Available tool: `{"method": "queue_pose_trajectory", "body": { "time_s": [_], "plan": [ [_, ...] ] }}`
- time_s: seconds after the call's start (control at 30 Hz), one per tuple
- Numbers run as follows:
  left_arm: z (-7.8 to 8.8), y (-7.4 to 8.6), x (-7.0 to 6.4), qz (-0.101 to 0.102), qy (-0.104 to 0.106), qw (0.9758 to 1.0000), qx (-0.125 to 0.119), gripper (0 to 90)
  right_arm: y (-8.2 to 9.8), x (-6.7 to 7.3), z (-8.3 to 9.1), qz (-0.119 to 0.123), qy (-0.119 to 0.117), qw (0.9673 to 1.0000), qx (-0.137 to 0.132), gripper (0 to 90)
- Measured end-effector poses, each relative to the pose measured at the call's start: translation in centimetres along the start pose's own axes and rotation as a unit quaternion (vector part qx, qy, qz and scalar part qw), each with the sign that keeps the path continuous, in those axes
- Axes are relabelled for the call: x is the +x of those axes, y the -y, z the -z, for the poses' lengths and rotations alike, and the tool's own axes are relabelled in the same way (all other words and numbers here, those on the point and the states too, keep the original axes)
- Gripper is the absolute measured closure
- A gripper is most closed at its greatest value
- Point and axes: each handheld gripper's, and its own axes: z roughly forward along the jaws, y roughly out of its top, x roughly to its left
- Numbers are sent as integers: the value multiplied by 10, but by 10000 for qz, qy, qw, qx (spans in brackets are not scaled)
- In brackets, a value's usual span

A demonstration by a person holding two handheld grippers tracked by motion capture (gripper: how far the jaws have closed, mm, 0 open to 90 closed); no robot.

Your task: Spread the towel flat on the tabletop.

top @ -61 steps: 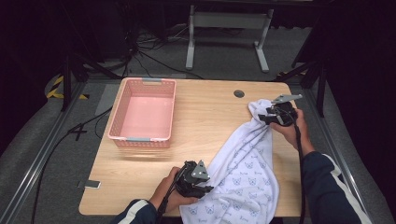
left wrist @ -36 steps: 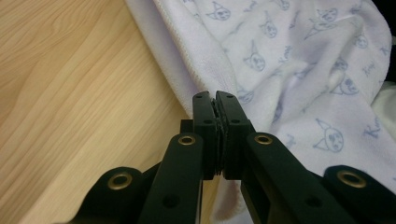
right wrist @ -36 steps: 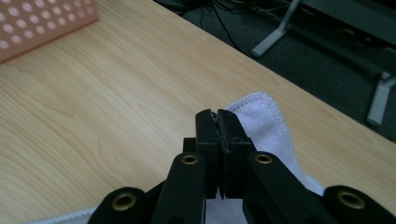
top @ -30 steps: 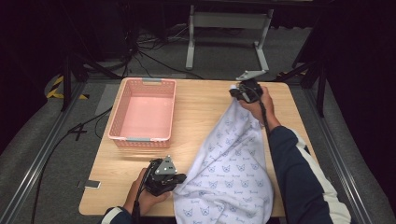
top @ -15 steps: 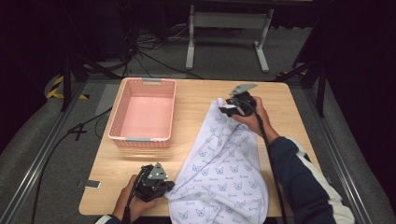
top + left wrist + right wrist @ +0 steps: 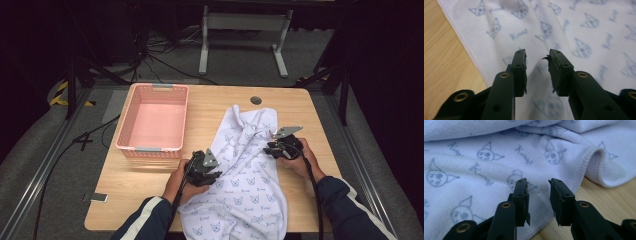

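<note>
Pink basket (image 6: 152, 122) sits at about 10 o'clock on the table (image 6: 210, 107). Left gripper (image 6: 204, 170) at 7 o'clock has just been opening, jaws parted with nothing pinched, right over the towel's (image 6: 245, 165) left edge. Right gripper (image 6: 280, 147) at 4 o'clock has been closing but is still gapped, over the right hem.

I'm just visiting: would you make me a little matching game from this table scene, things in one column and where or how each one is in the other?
Things:
1. basket
2. towel
3. left gripper
4. cable hole

Descriptions:
A. pink, on the table's left part
B. white with printed cat faces, lying rumpled
C. jaws apart over the cloth near its edge
D. small dark circle in the wood at the far edge

Pairs: 1-A, 2-B, 3-C, 4-D
</note>
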Motion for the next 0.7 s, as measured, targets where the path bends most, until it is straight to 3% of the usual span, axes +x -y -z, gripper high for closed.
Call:
{"method": "queue_pose_trajectory", "body": {
  "time_s": [0.17,0.23,0.33,0.4,0.47,0.53,0.63,0.7],
  "plan": [
    [-23,-15,16,163,-278,9995,-39,689,18,-8,17,-261,131,9995,143,677],
    [-37,-20,24,322,-441,9985,-68,686,38,-14,33,-378,332,9986,164,677],
    [-54,-25,21,93,-368,9993,9,689,52,-20,44,-518,458,9975,173,673],
    [-57,-27,20,67,-349,9994,-47,708,58,-23,48,-594,487,9970,129,671],
    [-61,-33,17,-105,-355,9993,7,713,63,-25,52,-669,569,9960,133,653],
    [-65,-39,16,-327,-197,9992,119,839,67,-22,55,-638,730,9952,127,638],
    [-64,-41,16,-347,-305,9986,268,881,69,-22,58,-633,823,9944,178,628],
    [-60,-38,21,-205,-611,9973,341,885,73,-25,61,-761,853,9932,203,618]
  ]
}}
